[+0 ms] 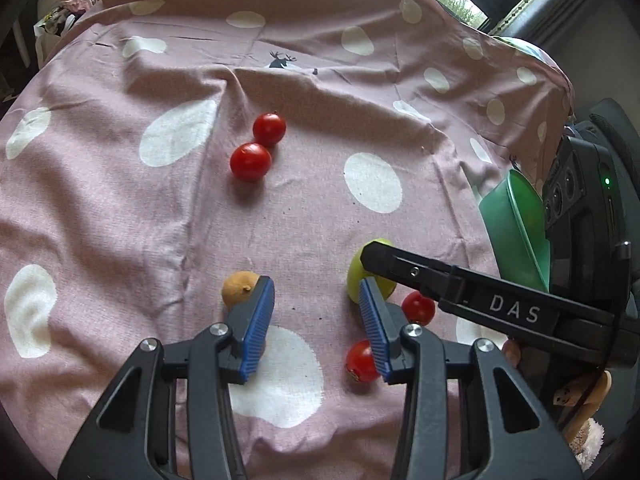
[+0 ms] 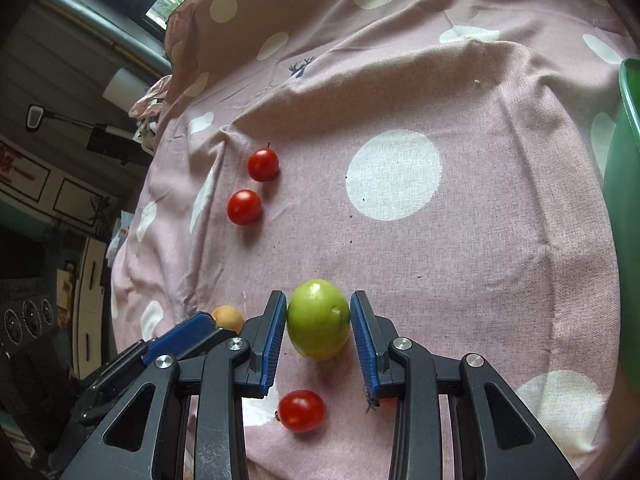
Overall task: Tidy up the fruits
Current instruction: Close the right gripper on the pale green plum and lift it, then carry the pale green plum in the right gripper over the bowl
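A green apple-like fruit (image 2: pixel 318 319) lies on the pink dotted cloth (image 2: pixel 480 240) between the blue pads of my right gripper (image 2: pixel 319 318); both pads touch its sides. In the left wrist view the same fruit (image 1: pixel 366 274) is partly behind the right gripper's black finger. My left gripper (image 1: pixel 316 300) is open and empty above the cloth (image 1: pixel 120 220), with a small orange fruit (image 1: pixel 239 289) by its left pad. Red tomatoes lie near it (image 1: pixel 361 361) (image 1: pixel 418 307), and two more lie farther off (image 1: pixel 251 161) (image 1: pixel 269 128). One tomato (image 2: pixel 301 410) lies under the right gripper.
A green plastic bin (image 1: pixel 516 232) stands at the cloth's right edge; it also shows in the right wrist view (image 2: pixel 626 200). A window and car interior lie beyond the cloth. Soft toys (image 1: pixel 580 404) sit at the lower right.
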### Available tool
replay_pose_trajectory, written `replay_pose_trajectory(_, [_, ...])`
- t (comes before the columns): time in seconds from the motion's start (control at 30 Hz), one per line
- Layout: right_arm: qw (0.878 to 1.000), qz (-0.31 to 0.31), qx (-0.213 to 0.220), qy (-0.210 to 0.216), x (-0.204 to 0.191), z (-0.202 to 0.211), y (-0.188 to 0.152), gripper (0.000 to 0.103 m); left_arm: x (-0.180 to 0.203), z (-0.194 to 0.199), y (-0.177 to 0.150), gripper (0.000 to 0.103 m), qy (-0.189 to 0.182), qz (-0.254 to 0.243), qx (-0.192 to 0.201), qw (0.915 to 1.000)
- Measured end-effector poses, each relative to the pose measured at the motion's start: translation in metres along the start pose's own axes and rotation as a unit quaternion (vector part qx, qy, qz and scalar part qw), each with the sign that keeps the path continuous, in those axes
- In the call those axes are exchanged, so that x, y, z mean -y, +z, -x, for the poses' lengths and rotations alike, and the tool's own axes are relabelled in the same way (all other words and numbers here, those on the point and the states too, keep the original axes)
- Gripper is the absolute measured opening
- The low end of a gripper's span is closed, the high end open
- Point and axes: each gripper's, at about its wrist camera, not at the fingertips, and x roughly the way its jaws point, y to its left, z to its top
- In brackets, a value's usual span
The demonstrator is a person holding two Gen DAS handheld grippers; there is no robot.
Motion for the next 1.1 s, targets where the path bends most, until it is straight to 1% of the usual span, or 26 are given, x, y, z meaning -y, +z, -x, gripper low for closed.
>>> replay_pose_trajectory(0.13, [1.0, -0.005, 0.0, 0.005, 0.002, -0.001, 0.001, 0.035, 0.01, -0.009, -0.002, 0.043, -0.024, -0.007, -0.005, 0.9997])
replay_pose_trajectory(0.2, [1.0, -0.006, 0.001, 0.007, 0.003, -0.001, 0.001, 0.035, 0.013, -0.015, -0.002, 0.043, -0.028, -0.008, -0.012, 0.9995])
replay_pose_trajectory(0.37, [1.0, -0.016, -0.001, 0.019, 0.008, -0.003, 0.003, 0.035, 0.02, -0.028, -0.003, 0.043, -0.03, -0.014, -0.024, 0.9992])
replay_pose_trajectory(0.53, [1.0, -0.017, -0.003, 0.023, 0.008, -0.003, 0.003, 0.035, 0.019, -0.036, -0.001, 0.043, -0.036, -0.002, -0.019, 0.9992])
replay_pose_trajectory(0.6, [0.999, -0.019, -0.003, 0.025, 0.009, -0.004, 0.003, 0.035, 0.02, -0.038, -0.001, 0.04, -0.041, -0.002, -0.019, 0.999])
replay_pose_trajectory(0.7, [0.999, -0.024, -0.006, 0.033, 0.011, -0.005, 0.003, 0.035, 0.024, -0.04, -0.002, 0.038, -0.035, -0.012, -0.016, 0.9992])
replay_pose_trajectory(0.8, [0.999, -0.03, -0.006, 0.038, 0.012, -0.006, 0.003, 0.035, 0.023, -0.042, -0.001, 0.034, -0.044, -0.007, -0.014, 0.9989])
replay_pose_trajectory(1.1, [0.999, -0.028, -0.007, 0.036, 0.011, -0.006, 0.003, 0.035, 0.024, -0.039, -0.002, 0.035, -0.037, -0.013, -0.009, 0.9992])
